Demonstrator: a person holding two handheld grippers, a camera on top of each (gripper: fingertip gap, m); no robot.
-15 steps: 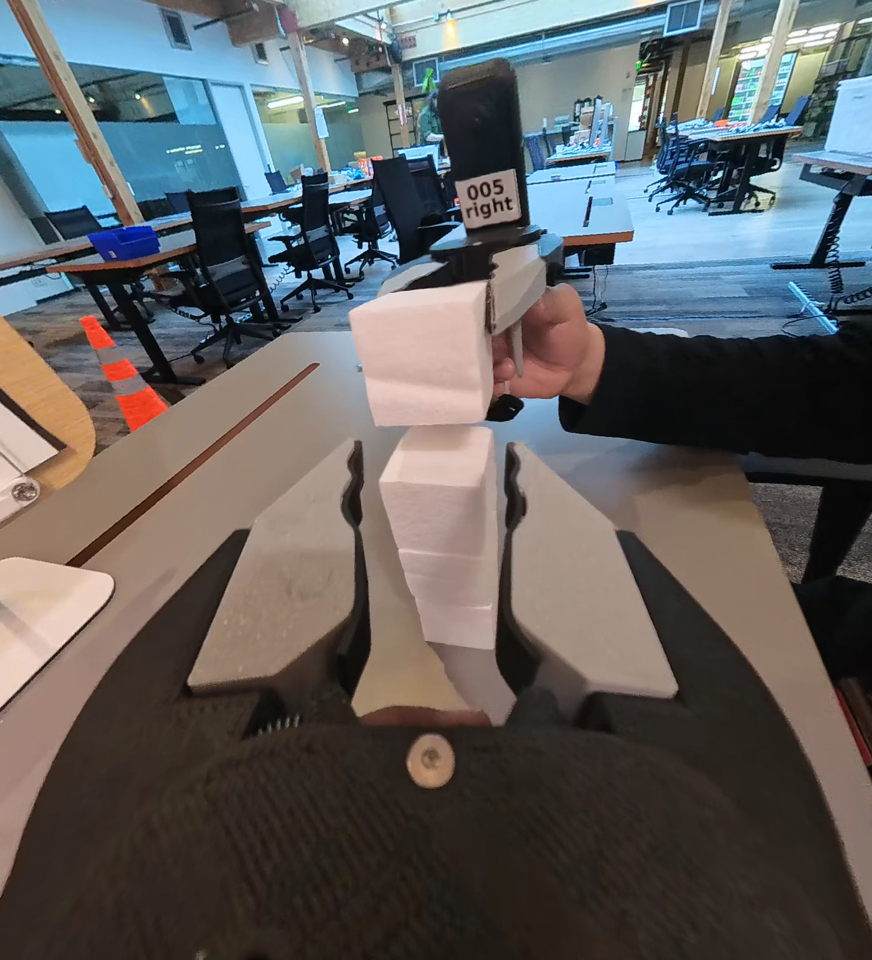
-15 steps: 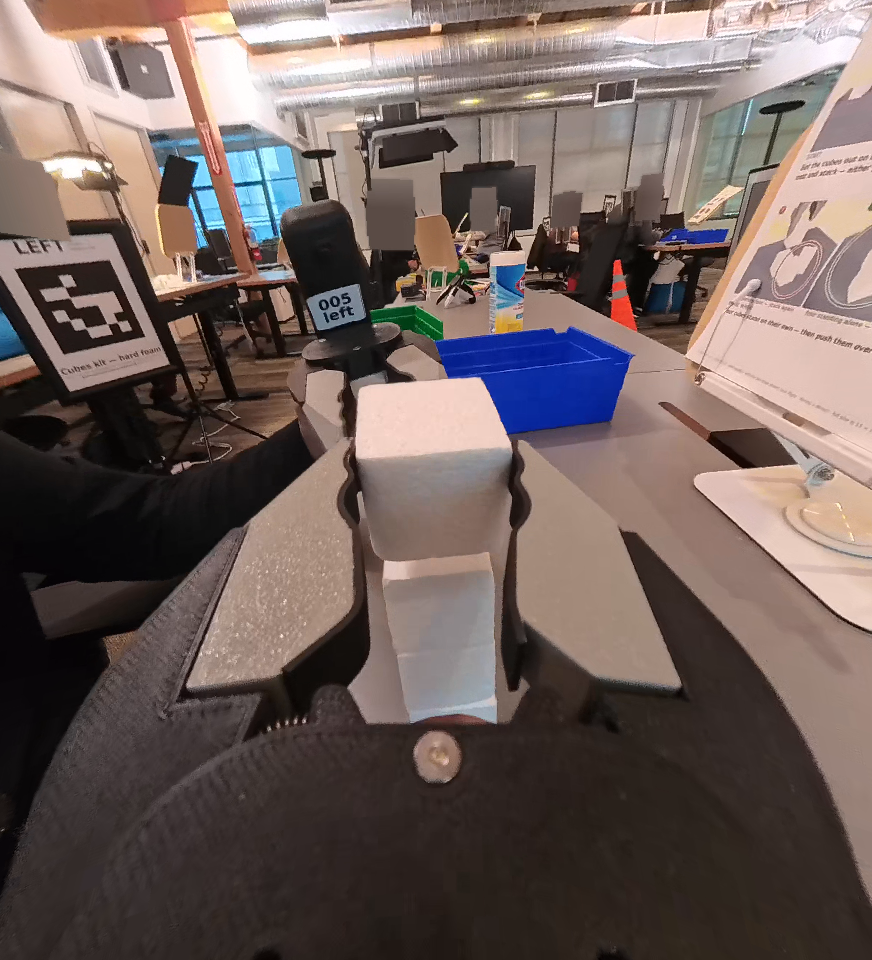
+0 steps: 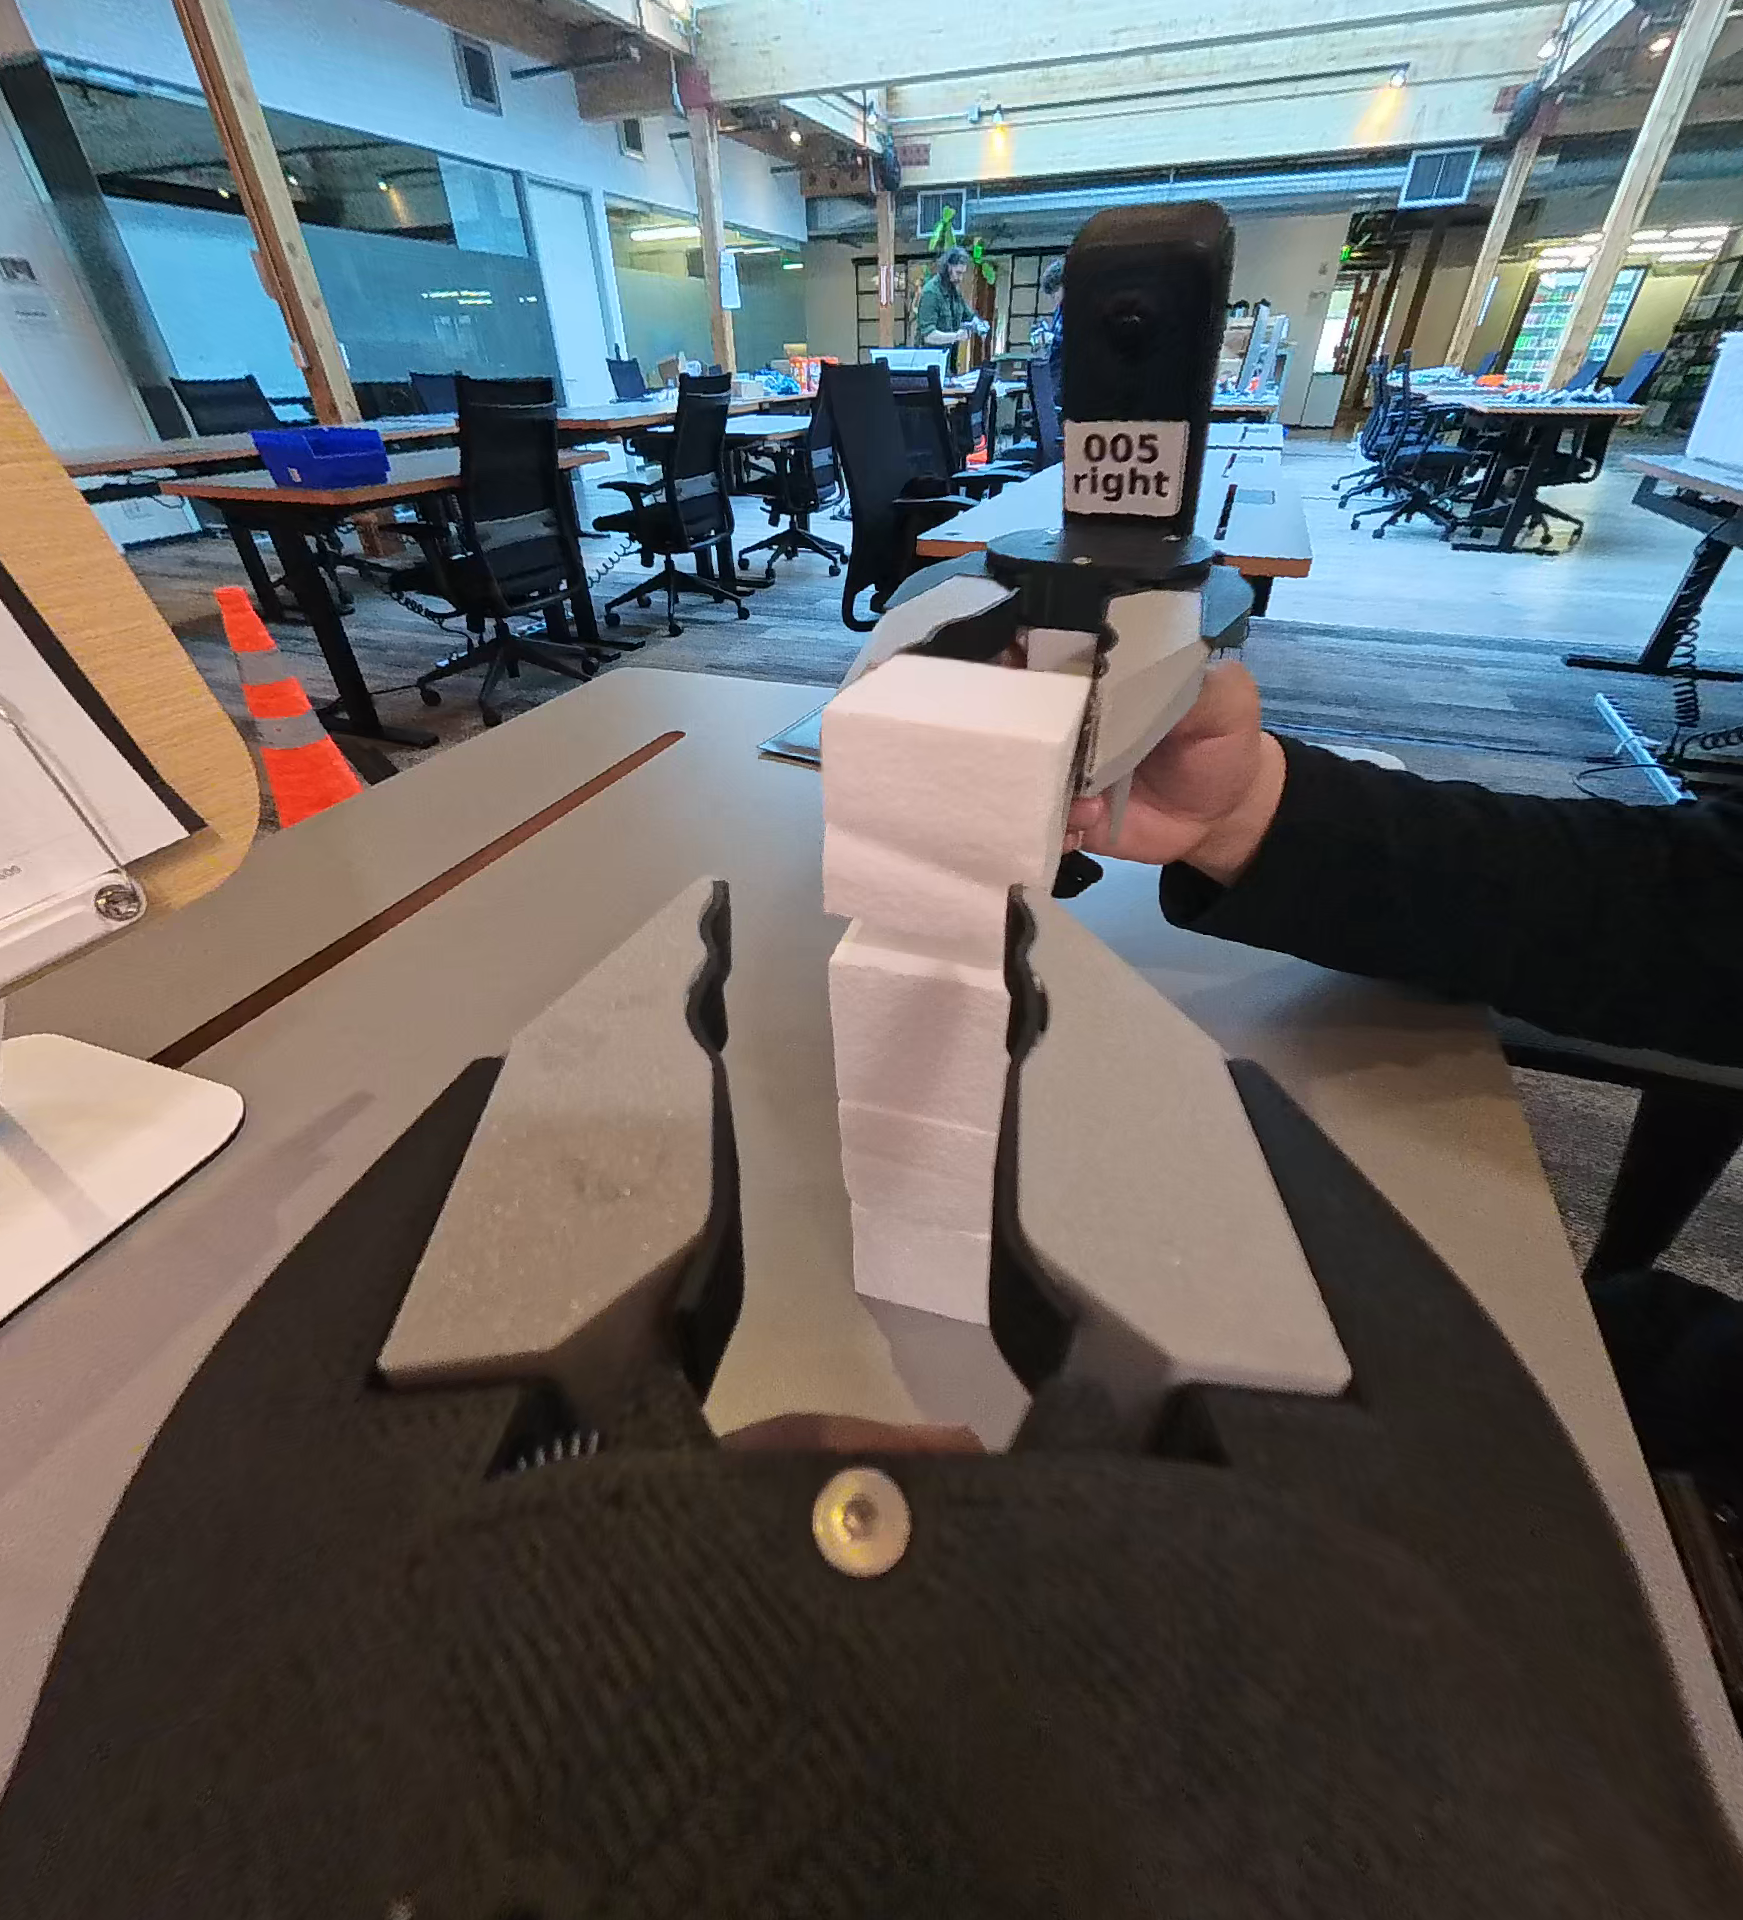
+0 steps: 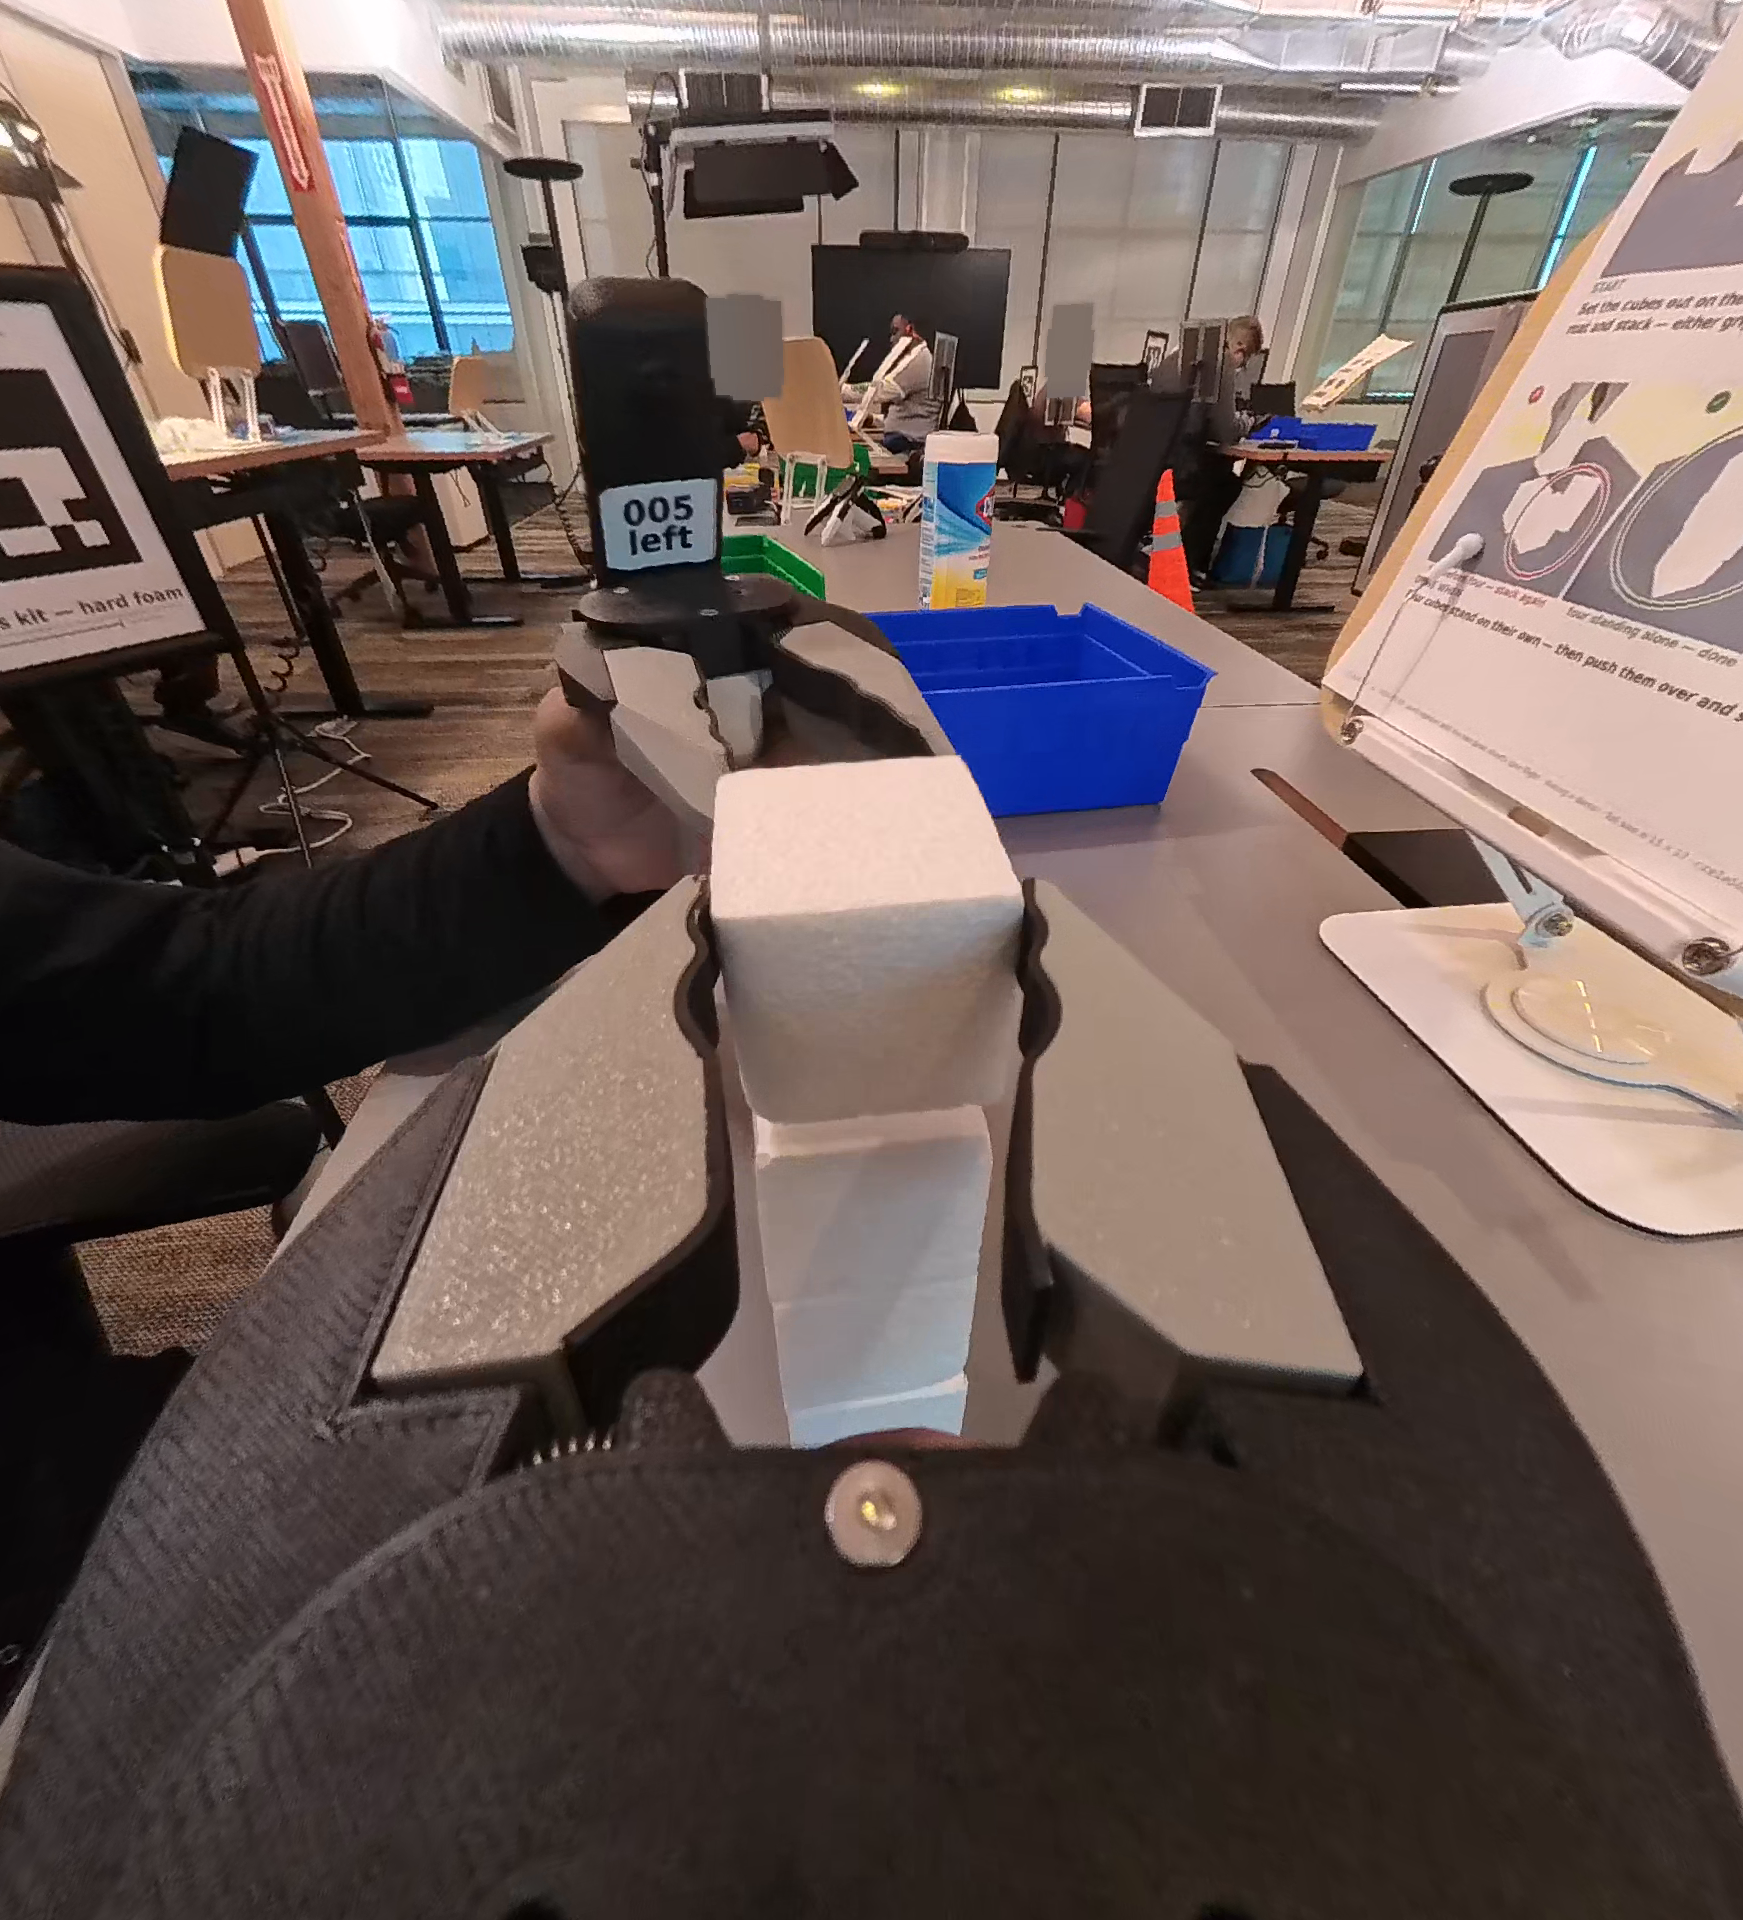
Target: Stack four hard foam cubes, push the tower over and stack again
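Now the grey tabletop [image 3: 576, 831] carries a three-cube foam tower [image 3: 914, 1122]; the right claw [image 4: 867, 997] pinches the fourth cube [image 4: 862, 935], resting on top. The left claw [image 3: 862, 1039] stands spread around the tower. A crooked release could topple it.

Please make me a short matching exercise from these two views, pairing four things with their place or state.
Things:
1. top foam cube
2. left tongs
3. blue bin
4. orange cone

Places or states:
a. on the floor past the table's edge
b. open on either side of the tower
c. clamped in the right tongs
d. on the table, beyond the tower

Pairs: 1-c, 2-b, 3-d, 4-a
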